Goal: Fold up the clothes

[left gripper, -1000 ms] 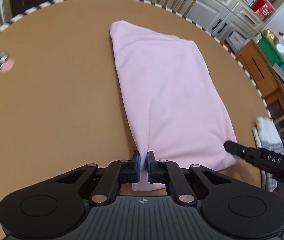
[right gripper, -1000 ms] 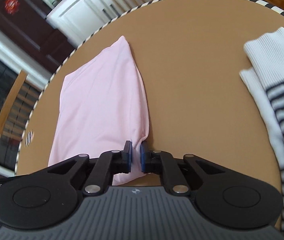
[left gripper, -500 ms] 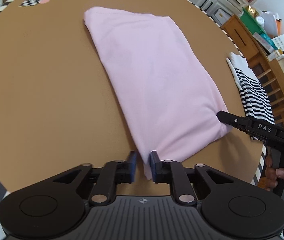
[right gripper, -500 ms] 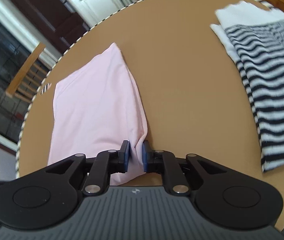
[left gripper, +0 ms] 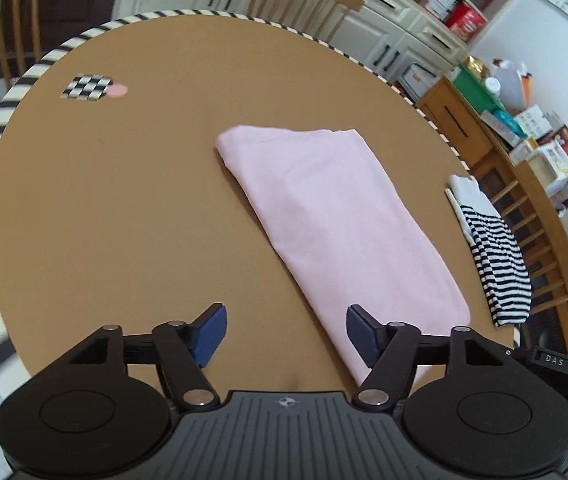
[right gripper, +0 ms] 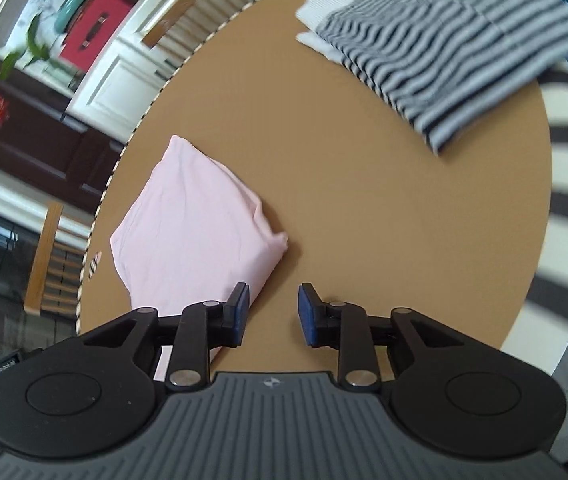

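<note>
— Any lettering you can make out?
— Only "DAS", white capitals on the black body of the right gripper [left gripper: 555,361] at the left wrist view's lower right edge.
— Anything else?
— Nothing legible.

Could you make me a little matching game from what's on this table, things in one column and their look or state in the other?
Things:
1. folded garment
2. striped garment
3. checkered marker
4. left gripper

Descriptions:
A. black and white squares
B. plain pink
C. jaws opening, nothing between them
D. black and white stripes, by the table edge

Pairs: 1-B, 2-D, 3-A, 4-C
</note>
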A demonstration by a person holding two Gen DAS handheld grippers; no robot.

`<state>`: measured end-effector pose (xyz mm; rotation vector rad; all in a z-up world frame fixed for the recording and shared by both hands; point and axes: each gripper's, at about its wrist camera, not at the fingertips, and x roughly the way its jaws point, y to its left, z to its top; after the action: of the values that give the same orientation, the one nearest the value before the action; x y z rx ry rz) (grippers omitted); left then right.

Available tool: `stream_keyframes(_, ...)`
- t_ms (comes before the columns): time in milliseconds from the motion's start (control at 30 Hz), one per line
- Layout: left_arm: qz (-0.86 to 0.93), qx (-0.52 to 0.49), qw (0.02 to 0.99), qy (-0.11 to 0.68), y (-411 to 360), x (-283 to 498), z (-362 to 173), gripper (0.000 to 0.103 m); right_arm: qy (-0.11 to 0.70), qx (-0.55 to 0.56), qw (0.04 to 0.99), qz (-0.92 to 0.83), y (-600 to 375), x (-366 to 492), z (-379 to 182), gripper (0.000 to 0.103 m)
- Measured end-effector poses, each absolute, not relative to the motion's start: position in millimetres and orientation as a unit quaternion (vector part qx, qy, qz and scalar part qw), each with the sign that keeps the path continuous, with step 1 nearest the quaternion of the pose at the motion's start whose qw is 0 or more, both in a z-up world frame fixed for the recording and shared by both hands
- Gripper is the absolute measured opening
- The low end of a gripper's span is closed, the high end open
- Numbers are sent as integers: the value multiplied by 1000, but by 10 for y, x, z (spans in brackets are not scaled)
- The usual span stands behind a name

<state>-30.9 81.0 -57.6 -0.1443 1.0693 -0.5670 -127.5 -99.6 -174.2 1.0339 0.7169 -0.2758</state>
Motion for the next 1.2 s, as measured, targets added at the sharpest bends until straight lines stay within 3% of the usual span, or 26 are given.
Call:
stream_keyframes(233,-369,11,770,520,945,555,-685,70,251,595,734,-209,-415,-1223,-1971,33)
stream_keyframes(567,-449,110,716,523,505,1421,-674,70,163,655,683,-279,78,-1235,-2137,35)
stream_keyframes(767,-487,133,695,512,17,1796,-630,71,155,676,670,-264,-50,-1164,-2221,35)
stream_keyframes(900,-524,136,665,515,-241,2089,-638,77,139,689,663,-257,-120,-1126,-2273,35)
stream_keyframes(1200,-578,167,564,565,-904,2372,-1133,75,131,708,648,-248,-205,-989,-2320,35)
